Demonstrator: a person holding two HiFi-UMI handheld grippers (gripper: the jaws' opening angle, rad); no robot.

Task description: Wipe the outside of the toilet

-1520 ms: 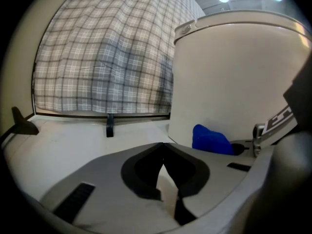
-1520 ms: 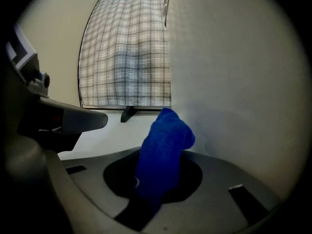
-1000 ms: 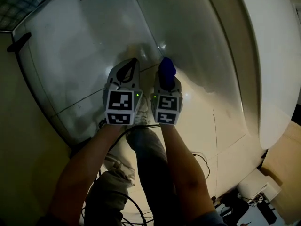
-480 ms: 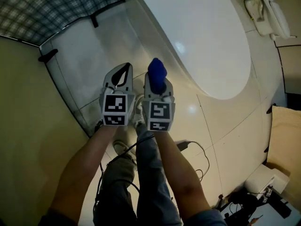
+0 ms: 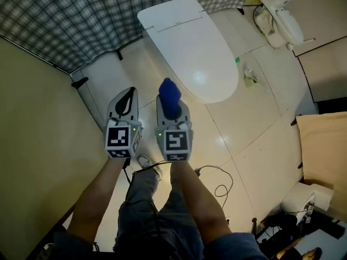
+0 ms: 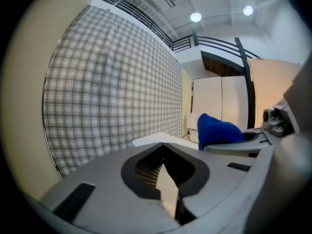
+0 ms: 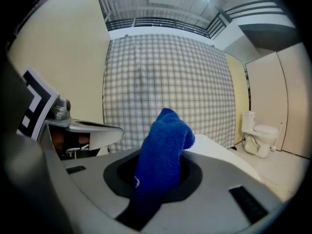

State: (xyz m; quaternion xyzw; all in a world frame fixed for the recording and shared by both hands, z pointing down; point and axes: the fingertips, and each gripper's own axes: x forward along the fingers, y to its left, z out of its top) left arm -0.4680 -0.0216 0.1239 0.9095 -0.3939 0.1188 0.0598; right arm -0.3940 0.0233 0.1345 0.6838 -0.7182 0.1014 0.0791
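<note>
A white toilet [image 5: 190, 47] with its lid down stands on the tiled floor, ahead of both grippers. My right gripper [image 5: 169, 97] is shut on a blue cloth [image 5: 169, 96], which sticks up from between the jaws [image 7: 163, 150]. It hovers just short of the bowl's near left side, apart from it. Close on its left, my left gripper [image 5: 129, 93] is shut with nothing in it, its tips meeting [image 6: 163, 144]. The toilet's lid edge [image 6: 156, 139] shows just beyond them.
A checked wall [image 5: 81, 20] runs behind the toilet, and a plain beige wall [image 5: 38, 145] is on the left. A second toilet [image 5: 279, 18] stands at far right. A green-capped bottle [image 5: 248, 76] and a cable [image 5: 217, 186] lie on the floor. A cardboard box [image 5: 325, 145] sits right.
The view has drawn back: the toilet, which filled the frame, now shows whole and farther off. Both grippers stay side by side, with the cloth still held.
</note>
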